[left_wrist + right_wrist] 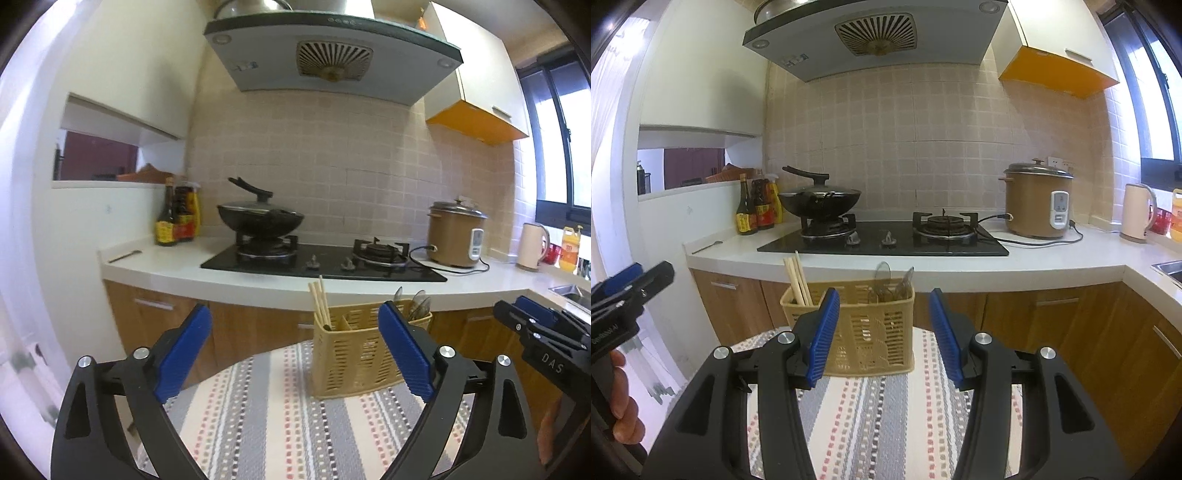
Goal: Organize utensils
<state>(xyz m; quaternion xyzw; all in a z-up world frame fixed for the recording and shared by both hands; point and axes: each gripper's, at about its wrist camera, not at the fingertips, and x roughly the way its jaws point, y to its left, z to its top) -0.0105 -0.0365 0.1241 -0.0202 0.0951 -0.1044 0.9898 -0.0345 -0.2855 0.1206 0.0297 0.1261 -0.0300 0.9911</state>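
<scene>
Two grippers hang over my striped tablecloth [886, 424], both empty. My left gripper [295, 347] has its jaws spread wide; my right gripper [881, 334] stands partly open, nothing between its blue pads [823, 332]. The yellow slotted utensil basket [864, 332] sits at the cloth's far edge, chopsticks [798, 280] upright in its left compartment, spoons [892, 282] in the right. Behind, a wok [820, 203] rests on the stove [886, 240].
</scene>
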